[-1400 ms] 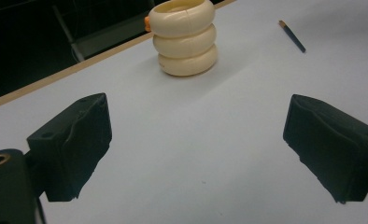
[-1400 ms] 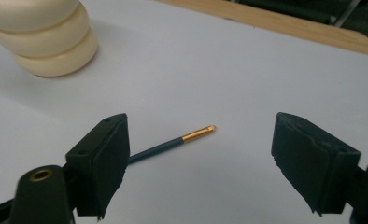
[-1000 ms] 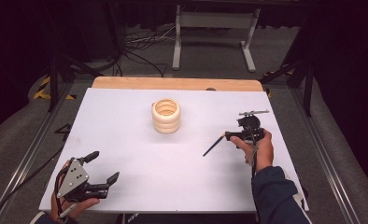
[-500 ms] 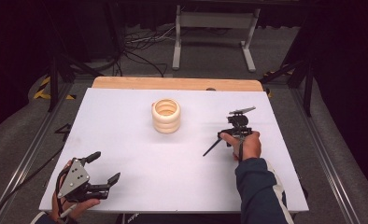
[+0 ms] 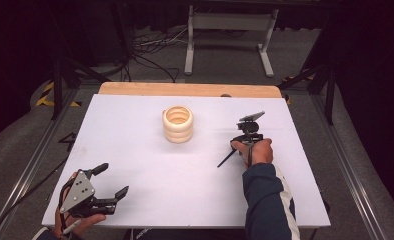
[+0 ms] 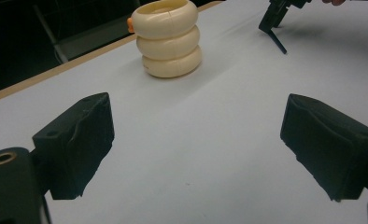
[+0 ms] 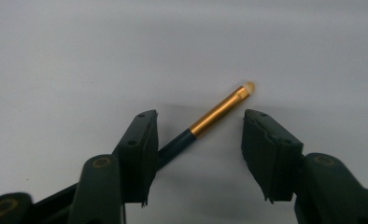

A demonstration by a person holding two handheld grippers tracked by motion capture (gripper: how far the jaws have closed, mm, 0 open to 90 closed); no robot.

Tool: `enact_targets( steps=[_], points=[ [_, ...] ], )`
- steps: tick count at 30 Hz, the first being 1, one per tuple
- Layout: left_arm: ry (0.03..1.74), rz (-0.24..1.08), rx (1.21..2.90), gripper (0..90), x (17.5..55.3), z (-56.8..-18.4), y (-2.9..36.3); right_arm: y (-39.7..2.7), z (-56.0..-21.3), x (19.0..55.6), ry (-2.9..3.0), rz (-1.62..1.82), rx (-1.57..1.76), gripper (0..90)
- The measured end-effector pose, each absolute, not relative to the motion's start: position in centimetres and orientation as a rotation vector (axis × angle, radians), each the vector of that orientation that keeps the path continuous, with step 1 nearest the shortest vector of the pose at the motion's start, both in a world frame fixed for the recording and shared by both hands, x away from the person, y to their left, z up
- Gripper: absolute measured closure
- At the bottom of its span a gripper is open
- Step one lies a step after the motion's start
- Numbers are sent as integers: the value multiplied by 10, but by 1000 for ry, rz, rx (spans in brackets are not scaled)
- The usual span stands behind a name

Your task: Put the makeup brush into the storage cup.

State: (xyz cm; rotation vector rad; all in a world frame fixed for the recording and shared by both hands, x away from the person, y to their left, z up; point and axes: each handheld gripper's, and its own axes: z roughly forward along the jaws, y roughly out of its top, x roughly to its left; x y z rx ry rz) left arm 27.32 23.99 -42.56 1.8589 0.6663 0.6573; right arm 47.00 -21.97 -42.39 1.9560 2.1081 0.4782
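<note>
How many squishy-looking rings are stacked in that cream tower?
3 rings form one stack in the middle of the white table: one on the table, one in the middle, one on top. None seem hidden.

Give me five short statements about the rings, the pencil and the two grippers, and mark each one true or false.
1. The cream rings form one stack of three. True.
2. The left gripper is shut on the rings. False: its jaws stand wide open with only bare table between them, near the table's front left corner.
3. The right gripper is open. True.
4. The pencil lies on the white table. True.
5. The pencil stands upright inside the rings. False: it lies flat between the right gripper's jaws, apart from the stack.
</note>
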Motion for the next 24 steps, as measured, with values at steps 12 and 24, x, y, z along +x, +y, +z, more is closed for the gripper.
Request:
enact_targets(
  steps=[12, 24],
  points=[
    [670, 641, 1864, 105, 274, -427, 240, -215, -421, 478, 2176, 330, 1873, 842],
    [673, 644, 1868, 106, 274, -427, 240, -206, -412, 476, 2247, 387, 1766, 844]
  ],
)
